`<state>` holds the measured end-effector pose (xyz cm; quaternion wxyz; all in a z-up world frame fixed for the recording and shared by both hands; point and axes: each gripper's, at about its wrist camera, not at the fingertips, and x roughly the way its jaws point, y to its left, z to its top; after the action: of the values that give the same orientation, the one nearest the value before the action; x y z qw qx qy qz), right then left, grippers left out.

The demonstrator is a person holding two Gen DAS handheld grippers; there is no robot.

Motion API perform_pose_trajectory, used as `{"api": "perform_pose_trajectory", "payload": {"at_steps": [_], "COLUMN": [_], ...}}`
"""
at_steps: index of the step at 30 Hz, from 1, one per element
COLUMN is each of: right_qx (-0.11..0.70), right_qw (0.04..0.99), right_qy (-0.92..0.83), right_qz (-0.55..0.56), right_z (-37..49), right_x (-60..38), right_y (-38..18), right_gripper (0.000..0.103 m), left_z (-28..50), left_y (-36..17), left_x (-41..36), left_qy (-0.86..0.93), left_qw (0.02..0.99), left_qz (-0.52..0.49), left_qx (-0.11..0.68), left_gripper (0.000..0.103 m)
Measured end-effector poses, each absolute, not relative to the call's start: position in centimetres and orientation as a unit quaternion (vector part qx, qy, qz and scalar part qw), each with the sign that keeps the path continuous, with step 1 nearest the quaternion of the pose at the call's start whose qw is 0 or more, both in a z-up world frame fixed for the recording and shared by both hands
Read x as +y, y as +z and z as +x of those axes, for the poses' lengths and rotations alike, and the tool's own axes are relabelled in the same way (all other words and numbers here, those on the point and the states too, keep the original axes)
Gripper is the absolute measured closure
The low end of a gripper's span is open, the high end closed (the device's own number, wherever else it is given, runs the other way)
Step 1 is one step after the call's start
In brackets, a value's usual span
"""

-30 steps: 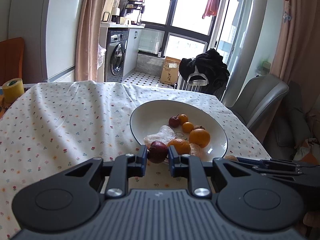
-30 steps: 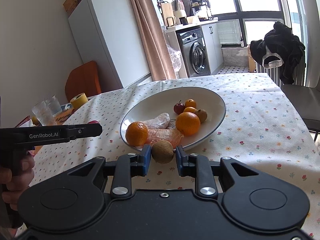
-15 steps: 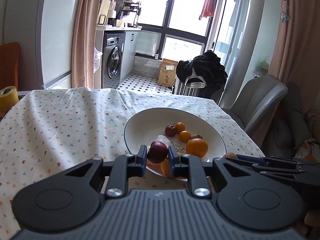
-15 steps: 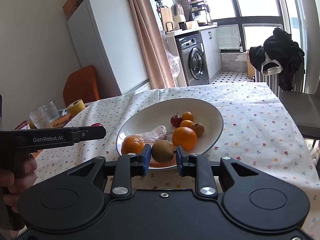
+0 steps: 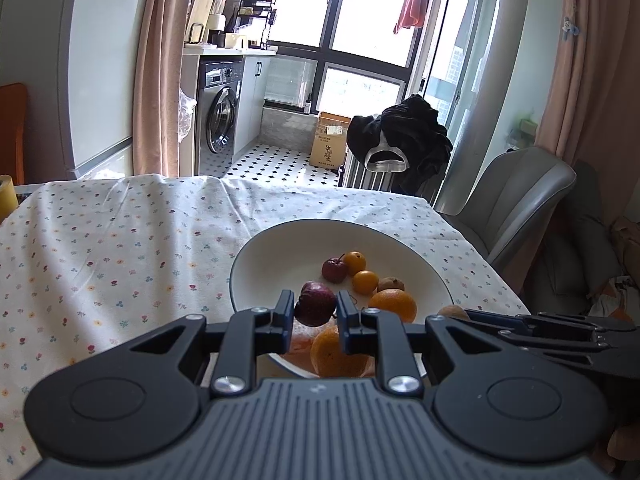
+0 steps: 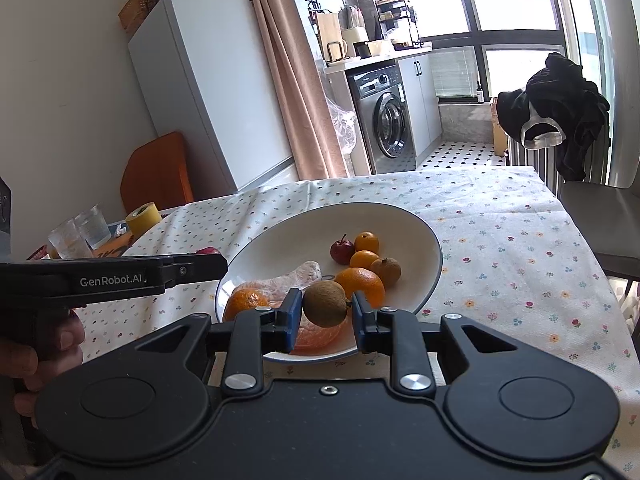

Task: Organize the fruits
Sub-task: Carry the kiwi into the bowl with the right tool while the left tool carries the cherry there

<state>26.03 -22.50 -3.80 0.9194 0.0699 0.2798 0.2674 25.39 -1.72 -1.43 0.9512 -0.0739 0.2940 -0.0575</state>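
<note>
A white plate (image 5: 280, 252) (image 6: 416, 228) on the flowered tablecloth holds oranges (image 5: 393, 305) (image 6: 360, 285), small kumquats (image 5: 365, 281) (image 6: 367, 242), a little red fruit (image 5: 334, 269) (image 6: 342, 251) and peeled pieces (image 6: 296, 274). My left gripper (image 5: 312, 314) is shut on a dark red fruit (image 5: 315, 303), held over the plate's near rim. My right gripper (image 6: 325, 313) is shut on a brown kiwi-like fruit (image 6: 325, 302), also above the plate's near side. The left gripper (image 6: 208, 264) shows as a black bar at the left in the right wrist view.
Glasses (image 6: 80, 232) and a yellow tape roll (image 6: 142, 218) stand at the table's far left. A grey chair (image 5: 516, 200) stands past the right edge. A radiator with dark clothing (image 5: 400, 140) and a washing machine (image 5: 222, 116) lie beyond the table.
Both grippers have risen and moved forward with their fruits, so the plate sits lower and nearer in both views. Each stays shut on its fruit.
</note>
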Motion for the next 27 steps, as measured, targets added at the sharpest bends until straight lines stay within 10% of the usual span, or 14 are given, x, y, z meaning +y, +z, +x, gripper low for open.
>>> {"api": "perform_pose_trajectory", "payload": {"at_steps": [19, 27], "right_qx": [0.285, 0.285], "right_qw": [0.917, 0.918], "right_qy": [0.267, 0.262], "right_qz": [0.082, 0.084], "right_z": [27.2, 26.5], "right_x": [-21.9, -21.8], "right_y": [-4.7, -4.2], "right_gripper": [0.077, 0.067], "left_z": [25.7, 24.5], "left_y": [-2.3, -1.8], "left_x": [0.2, 1.1], "left_qy": [-0.034, -0.017], "left_qw": [0.943, 0.944], "left_qz": [-0.089, -0.089], "left_qx": [0.319, 0.317], "left_gripper": [0.078, 0.061]}}
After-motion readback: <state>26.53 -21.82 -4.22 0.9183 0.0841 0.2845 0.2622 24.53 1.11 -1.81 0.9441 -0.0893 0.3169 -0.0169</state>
